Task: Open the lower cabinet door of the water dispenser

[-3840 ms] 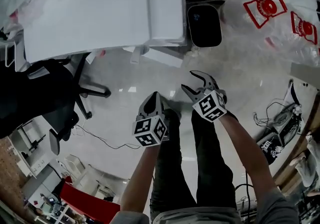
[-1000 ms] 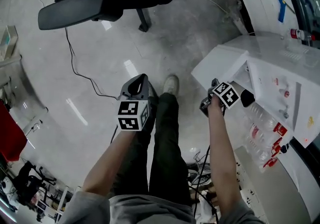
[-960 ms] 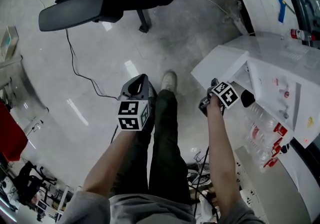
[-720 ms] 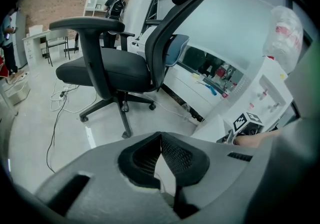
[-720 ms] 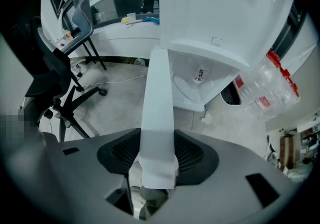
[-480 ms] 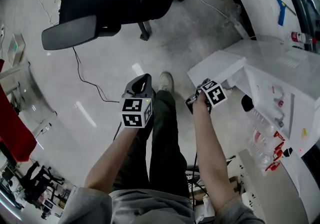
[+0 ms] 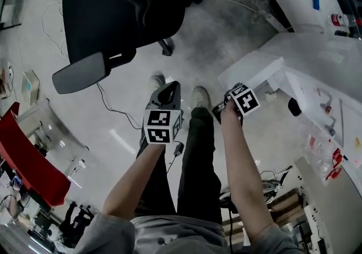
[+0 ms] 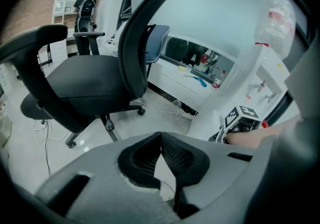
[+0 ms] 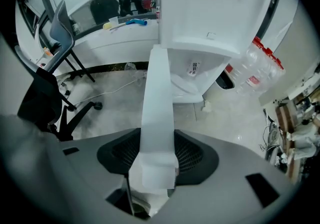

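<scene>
**Lower door swung out, held by right jaws**

The lower cabinet door (image 9: 157, 103) stands open. It swings out from the base of the water dispenser (image 9: 215, 13) over the floor (image 7: 226, 32). In the right gripper view I see the door edge-on, as a white slab running from the cabinet opening straight back into my right gripper (image 9: 158, 148). The jaws are clamped on its free edge, one pad on each face, and set fairly wide by the panel's thickness. The white inside of the cabinet shows behind the door, with a small label on it that I cannot read.

In the head view the door is the white panel (image 7: 251, 72) jutting from the dispenser body (image 7: 317, 77) towards my legs. The right gripper's marker cube sits just at its near end.

My left gripper (image 8: 161, 140) is well apart from the door, on the other side of my legs. Its jaws are drawn together at the tips and hold nothing, with only floor showing behind them. It hangs over the floor and points down and forward.

Surroundings:
- A black office chair (image 7: 124, 9) stands on the floor ahead of the left gripper.
- A dark cable (image 7: 110, 106) trails across the floor below the chair.
- A clear bag of bottles with red labels (image 9: 255, 66) leans beside the dispenser.
- A person (image 8: 86, 6) stands far off in the left gripper view.
</scene>
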The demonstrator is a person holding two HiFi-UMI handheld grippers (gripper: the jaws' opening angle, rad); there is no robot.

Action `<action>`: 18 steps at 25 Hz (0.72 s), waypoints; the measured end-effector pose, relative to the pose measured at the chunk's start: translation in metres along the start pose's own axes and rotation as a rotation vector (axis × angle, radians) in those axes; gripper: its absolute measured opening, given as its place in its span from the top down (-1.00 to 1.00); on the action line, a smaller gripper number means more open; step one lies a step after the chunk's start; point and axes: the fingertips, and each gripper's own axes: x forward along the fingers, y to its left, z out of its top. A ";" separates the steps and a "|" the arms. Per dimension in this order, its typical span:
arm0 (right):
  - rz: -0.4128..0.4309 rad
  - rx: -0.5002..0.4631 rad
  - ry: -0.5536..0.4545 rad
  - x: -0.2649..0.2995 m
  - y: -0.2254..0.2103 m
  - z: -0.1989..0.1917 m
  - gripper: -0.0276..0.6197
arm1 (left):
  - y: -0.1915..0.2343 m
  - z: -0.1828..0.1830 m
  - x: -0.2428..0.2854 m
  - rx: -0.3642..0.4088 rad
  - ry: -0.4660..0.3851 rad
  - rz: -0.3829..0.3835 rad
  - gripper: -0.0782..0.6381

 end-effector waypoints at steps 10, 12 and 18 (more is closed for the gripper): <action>-0.052 0.130 -0.028 0.001 0.025 0.004 0.27 | 0.022 0.025 0.001 0.174 0.103 -0.125 0.75; -0.061 0.171 -0.029 0.001 0.035 0.003 0.27 | 0.026 0.039 -0.003 0.233 0.109 -0.156 0.75; -0.068 0.223 -0.051 0.002 0.054 0.013 0.27 | 0.025 0.059 -0.007 0.345 0.131 -0.211 0.75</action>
